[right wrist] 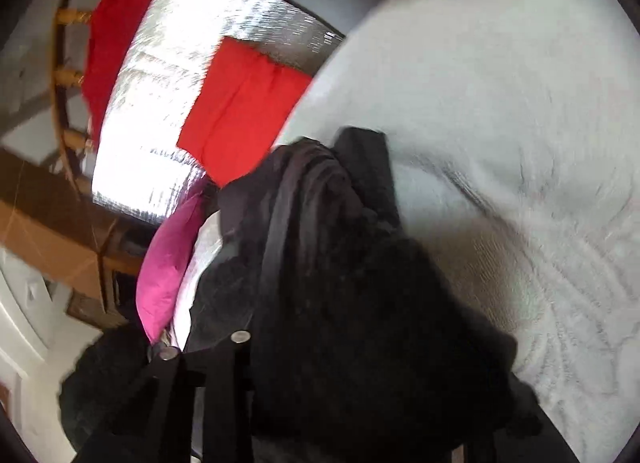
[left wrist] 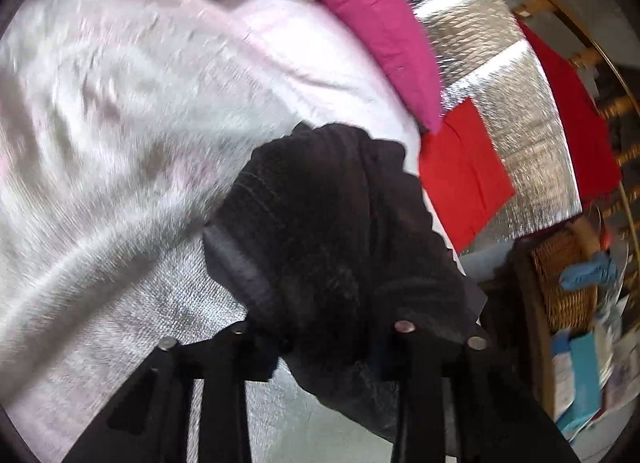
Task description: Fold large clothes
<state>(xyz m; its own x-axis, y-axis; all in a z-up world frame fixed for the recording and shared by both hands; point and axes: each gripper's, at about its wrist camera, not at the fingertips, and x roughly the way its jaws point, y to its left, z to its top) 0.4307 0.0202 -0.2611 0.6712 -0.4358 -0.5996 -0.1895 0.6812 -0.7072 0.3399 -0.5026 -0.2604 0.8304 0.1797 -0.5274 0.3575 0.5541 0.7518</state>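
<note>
Black fabric (left wrist: 340, 223) fills both our views, bunched between the left gripper (left wrist: 320, 259) and the right gripper (right wrist: 316, 263), each pinching it. Beyond we see pale cloth (left wrist: 120, 123), then folded red garment (left wrist: 464, 171) on silver sheet (left wrist: 500, 75)

Left gripper (left wrist: 320, 263) clamped bunched black knit garment (left wrist: 340, 215). Beside garment: pale pink blurred fabric (left wrist: 120, 123), folded red cloth (left wrist: 460, 175) on silver foil mat (left wrist: 500, 75), magenta cloth (left wrist: 380, 31) above.

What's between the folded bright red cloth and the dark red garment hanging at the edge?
Only bare silver foil mat between red cloth and dark red garment; both views show it.
</note>
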